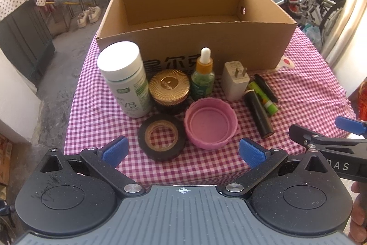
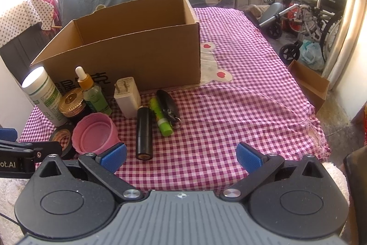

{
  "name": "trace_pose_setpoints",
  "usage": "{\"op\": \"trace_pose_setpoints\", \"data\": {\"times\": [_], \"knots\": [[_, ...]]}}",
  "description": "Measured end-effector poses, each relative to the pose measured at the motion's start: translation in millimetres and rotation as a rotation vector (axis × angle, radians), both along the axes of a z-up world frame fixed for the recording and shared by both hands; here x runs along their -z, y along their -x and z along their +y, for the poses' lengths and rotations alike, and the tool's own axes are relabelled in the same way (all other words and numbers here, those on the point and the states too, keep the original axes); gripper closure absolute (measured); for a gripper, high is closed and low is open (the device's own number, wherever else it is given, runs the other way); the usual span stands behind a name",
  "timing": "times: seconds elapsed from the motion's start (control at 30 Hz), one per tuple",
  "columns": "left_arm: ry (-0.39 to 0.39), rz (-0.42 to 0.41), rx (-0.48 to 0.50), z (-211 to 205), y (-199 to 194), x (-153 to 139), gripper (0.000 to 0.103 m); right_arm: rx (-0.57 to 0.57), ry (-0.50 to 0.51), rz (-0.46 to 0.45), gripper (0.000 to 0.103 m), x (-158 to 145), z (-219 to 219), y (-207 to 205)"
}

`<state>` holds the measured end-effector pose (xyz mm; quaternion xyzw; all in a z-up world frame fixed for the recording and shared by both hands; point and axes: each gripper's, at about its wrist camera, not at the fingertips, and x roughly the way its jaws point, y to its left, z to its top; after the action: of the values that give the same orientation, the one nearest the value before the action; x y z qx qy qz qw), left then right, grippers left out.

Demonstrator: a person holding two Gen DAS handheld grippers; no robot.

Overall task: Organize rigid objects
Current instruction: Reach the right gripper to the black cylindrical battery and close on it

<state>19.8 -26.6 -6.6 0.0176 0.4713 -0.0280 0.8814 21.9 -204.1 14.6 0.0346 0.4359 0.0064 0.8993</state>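
While both tools are hovering short of the clutter, the left gripper [image 1: 182, 152] is spreading its blue pads wide apart with nothing between them, and the right gripper [image 2: 181, 156] is doing likewise. Just ahead of the left fingers the black tape roll [image 1: 161, 137] and pink cup [image 1: 211, 128] are lying touching each other; beyond those the white bottle [image 1: 125, 78], gold-lidded jar [image 1: 169, 90], dropper bottle [image 1: 203, 76] and charger plug [image 1: 235, 80] are crowding together against the cardboard box [image 1: 195, 43], which is looking empty. Ahead of the right fingers, toward their left side, the black tube [image 2: 144, 132], green glue stick [image 2: 160, 117] and a dark key-fob-like item [image 2: 168, 105] are lying side by side. Crowding is probably the main hazard: a pad reaching past the tape is likely nudging the cup or toppling the upright bottles, and the round tube may be rolling away.
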Motion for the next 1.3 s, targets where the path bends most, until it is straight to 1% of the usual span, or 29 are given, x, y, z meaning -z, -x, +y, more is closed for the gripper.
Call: {"op": "trace_pose_setpoints", "data": {"times": [0.1,0.2,0.37,0.53,0.63,0.73,0.77,0.8,0.83,0.87,0.9,0.97,1.0,1.03,1.07,1.1,1.13,1.2,1.23,1.3], "knots": [[-0.004,-0.001,0.019,-7,-3,0,0.0,0.011,-0.005,0.001,0.0,2,-6,-2],[0.012,-0.001,0.042,-12,-5,2,0.0,0.017,-0.015,-0.005,0.0,4,-13,-4],[0.08,-0.004,0.076,-15,-7,5,0.0,0.013,-0.047,-0.046,0.0,6,-30,-1],[0.138,-0.033,0.12,-16,-8,6,0.0,-0.005,-0.149,-0.095,0.0,6,-49,4],[0.151,-0.059,0.149,-19,-7,7,0.0,-0.014,-0.245,-0.121,0.0,3,-56,4],[0.159,-0.081,0.184,-24,-7,9,0.002,-0.039,-0.363,-0.133,0.001,2,-60,0],[0.156,-0.087,0.198,-26,-7,9,0.003,-0.047,-0.399,-0.13,0.003,3,-61,-2],[0.148,-0.089,0.212,-29,-7,10,0.006,-0.056,-0.428,-0.121,0.008,4,-61,-5],[0.14,-0.088,0.229,-32,-7,11,0.007,-0.067,-0.448,-0.111,0.014,5,-60,-8],[0.135,-0.088,0.245,-35,-8,11,0.008,-0.076,-0.459,-0.102,0.018,7,-59,-11],[0.133,-0.088,0.258,-37,-8,12,0.008,-0.088,-0.468,-0.09,0.025,9,-57,-14],[0.139,-0.091,0.288,-41,-11,13,0.01,-0.112,-0.495,-0.064,0.03,13,-54,-20],[0.145,-0.089,0.301,-43,-12,13,0.013,-0.123,-0.514,-0.052,0.035,16,-53,-23],[0.146,-0.087,0.314,-46,-15,14,0.016,-0.133,-0.533,-0.04,0.038,18,-53,-25],[0.144,-0.085,0.327,-49,-16,15,0.022,-0.143,-0.546,-0.026,0.039,21,-52,-28],[0.14,-0.08,0.339,-51,-19,16,0.025,-0.149,-0.555,-0.016,0.043,23,-51,-30],[0.135,-0.073,0.348,-54,-20,18,0.026,-0.154,-0.563,-0.005,0.048,25,-50,-32],[0.133,-0.061,0.37,-58,-23,21,0.034,-0.162,-0.571,0.021,0.055,29,-48,-37],[0.131,-0.054,0.381,-60,-24,23,0.036,-0.166,-0.573,0.034,0.059,31,-48,-40],[0.128,-0.048,0.402,-65,-25,24,0.04,-0.173,-0.575,0.066,0.064,36,-47,-44]]}}
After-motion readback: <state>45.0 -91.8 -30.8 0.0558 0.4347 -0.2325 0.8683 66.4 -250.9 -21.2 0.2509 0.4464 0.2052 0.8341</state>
